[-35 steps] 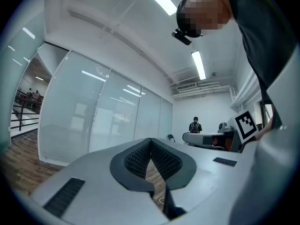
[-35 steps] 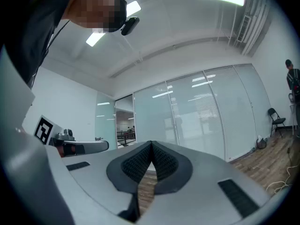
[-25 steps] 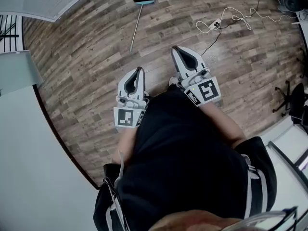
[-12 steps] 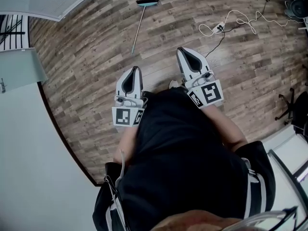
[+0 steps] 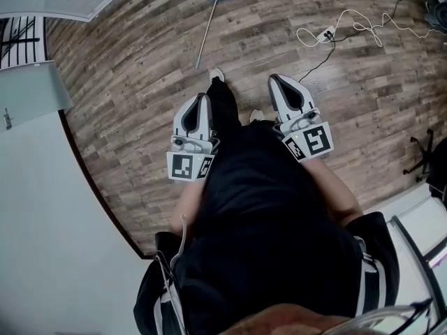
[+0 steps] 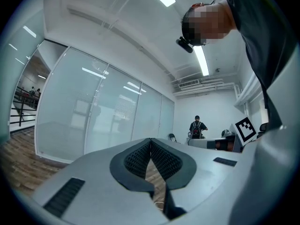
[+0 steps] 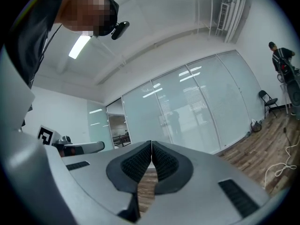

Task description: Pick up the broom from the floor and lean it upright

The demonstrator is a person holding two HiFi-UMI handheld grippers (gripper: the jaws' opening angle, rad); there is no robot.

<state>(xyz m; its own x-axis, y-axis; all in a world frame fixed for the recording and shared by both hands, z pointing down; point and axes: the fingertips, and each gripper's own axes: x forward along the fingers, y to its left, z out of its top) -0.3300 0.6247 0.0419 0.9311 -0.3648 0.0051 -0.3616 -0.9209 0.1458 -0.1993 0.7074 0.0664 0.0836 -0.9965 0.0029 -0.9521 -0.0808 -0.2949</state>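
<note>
- A shoe [image 5: 217, 75] and a dark leg now show between the two tools. A second ago they did not, so the person has taken a step toward the broom [image 5: 207, 32].
- The broom lies flat on the wooden floor [image 5: 126, 82]. Its brush end is far from the person, and the tip of its handle is just past the shoe.
- The left tongs [image 5: 203, 100] and the right tongs [image 5: 274, 81] are clenched as before, with nothing in them. Both point out level, well apart from the broom.
- The job looks barely begun — the person likely has to come closer, bend down and open the tongs.
- A white cable [image 5: 349, 26] with a plug strip lies on the floor, to the right of the broom.
- The room has a long glass wall [image 7: 206, 107] and an office chair [image 5: 422, 149] at the right edge.
- Another person [image 6: 198, 125] stands far off.
</note>
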